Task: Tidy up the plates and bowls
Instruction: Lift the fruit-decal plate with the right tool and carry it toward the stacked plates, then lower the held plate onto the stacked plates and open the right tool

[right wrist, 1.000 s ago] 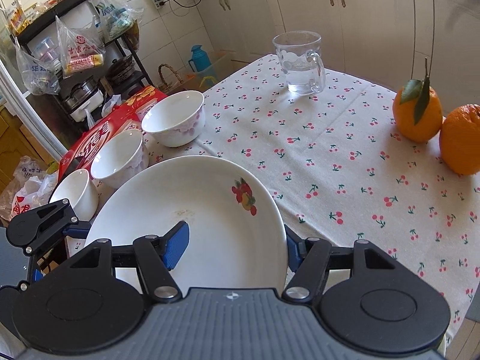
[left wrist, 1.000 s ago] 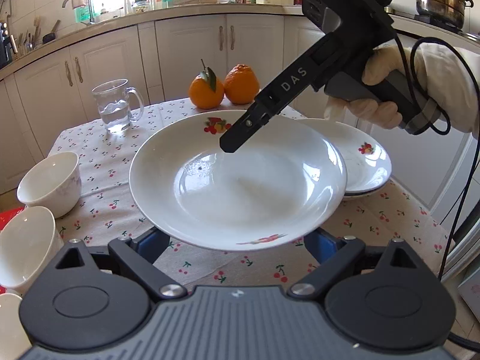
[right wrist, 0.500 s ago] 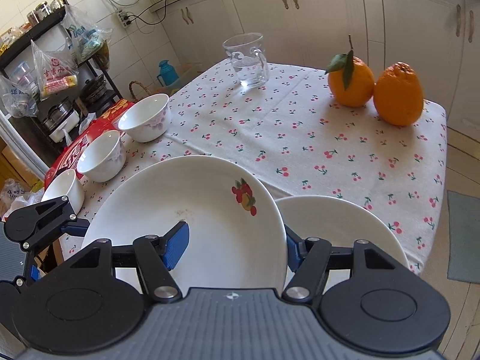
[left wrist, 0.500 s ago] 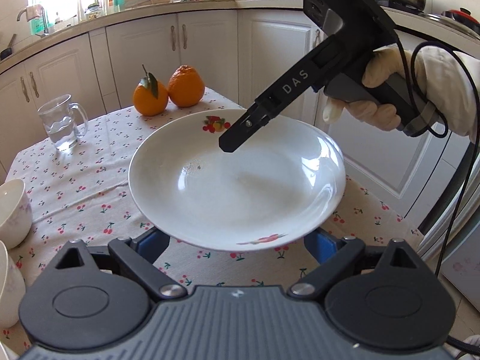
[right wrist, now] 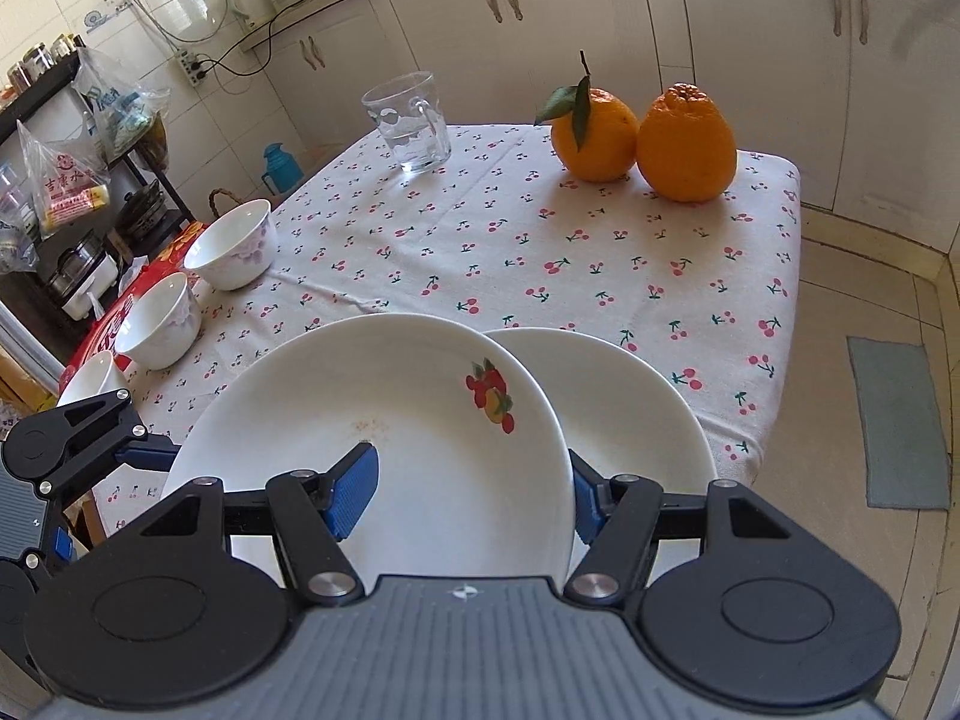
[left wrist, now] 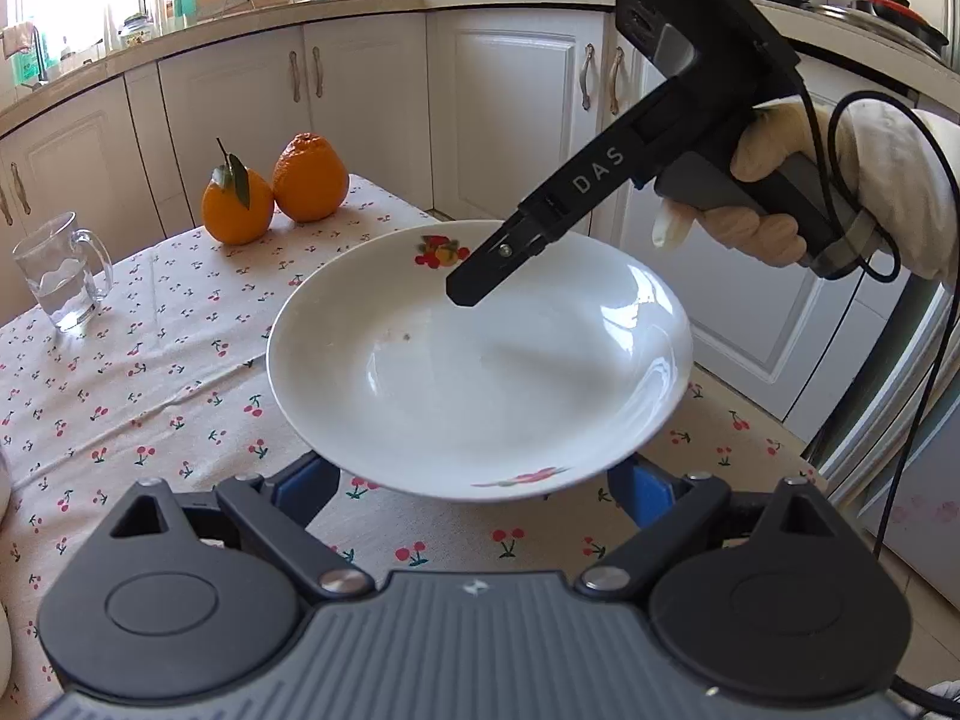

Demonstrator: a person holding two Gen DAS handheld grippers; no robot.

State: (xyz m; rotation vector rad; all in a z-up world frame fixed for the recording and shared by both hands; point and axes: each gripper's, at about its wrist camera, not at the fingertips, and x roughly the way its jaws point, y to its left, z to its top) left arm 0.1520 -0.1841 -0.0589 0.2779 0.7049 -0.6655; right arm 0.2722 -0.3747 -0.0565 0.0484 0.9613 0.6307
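The carried plate (right wrist: 384,420) is off the tablecloth (right wrist: 480,252), gripped by the right gripper (right wrist: 471,495) at its near rim. One blue pad (right wrist: 354,492) lies on the upper face and the other sits under the rim, so the jaws stand narrow and clamped on the rim.

The left gripper (left wrist: 474,486) is beneath the opposite edge of the carried plate. Its jaws stand wide, one blue pad on each side below the rim. Whether they bear any weight cannot be told; no clamping is visible.

Reference landmark: the second plate (right wrist: 624,408), which rests on the tablecloth near the table's corner.
- The carried plate overlaps the second plate's left side, from the right wrist view, and sits above it.
- The carried plate tilts slightly, its right rim crossing over the second plate.
- Three bowls (right wrist: 231,246) stand well apart to the left of the second plate, along the far table edge.
- The oranges (right wrist: 642,132) and glass mug (right wrist: 411,120) lie beyond the second plate.

Judgement: the step in hand is stacking. The remaining offset runs sideways, toward the right gripper's side. The right hand (left wrist: 780,204) controls placement, being the only one clamped. An uneven descent could strike rim on rim.
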